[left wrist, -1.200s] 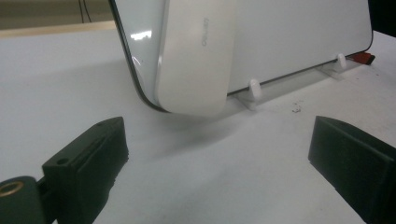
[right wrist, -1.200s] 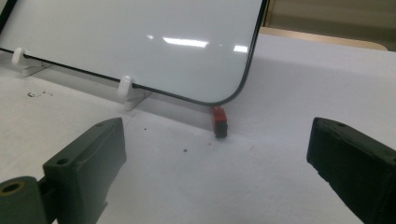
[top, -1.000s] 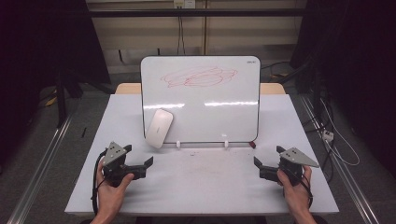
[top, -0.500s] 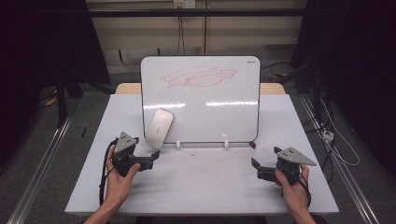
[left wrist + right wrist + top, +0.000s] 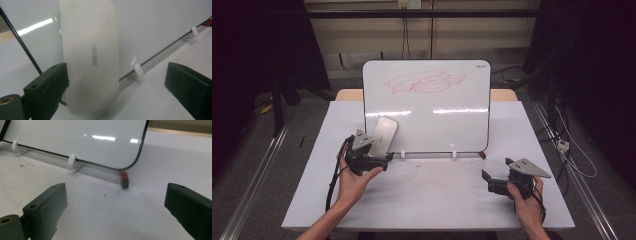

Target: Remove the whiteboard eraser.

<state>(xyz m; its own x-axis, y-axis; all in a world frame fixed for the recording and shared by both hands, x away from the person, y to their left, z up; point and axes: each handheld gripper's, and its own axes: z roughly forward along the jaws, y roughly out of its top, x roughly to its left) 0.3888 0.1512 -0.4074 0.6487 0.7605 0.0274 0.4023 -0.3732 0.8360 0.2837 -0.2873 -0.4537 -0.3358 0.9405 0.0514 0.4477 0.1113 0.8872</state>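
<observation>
Now the left gripper (image 5: 379,159) has come forward from the near edge of the table (image 5: 312,165) to the foot of the whiteboard (image 5: 427,125), and its jaws stand spread on either side of the white eraser (image 5: 90,57), which leans on its end against the board's lower left corner. The eraser has not moved; no jaw presses it yet, though the one at the view's left is just beside its edge. That puts the pick-up, by my reading, one closing away, with the red scribble (image 5: 427,82) high on the board the likely target. The right gripper (image 5: 492,182) has barely shifted, jaws wide apart and empty, facing the small red piece (image 5: 124,179) at the board's lower right corner.
</observation>
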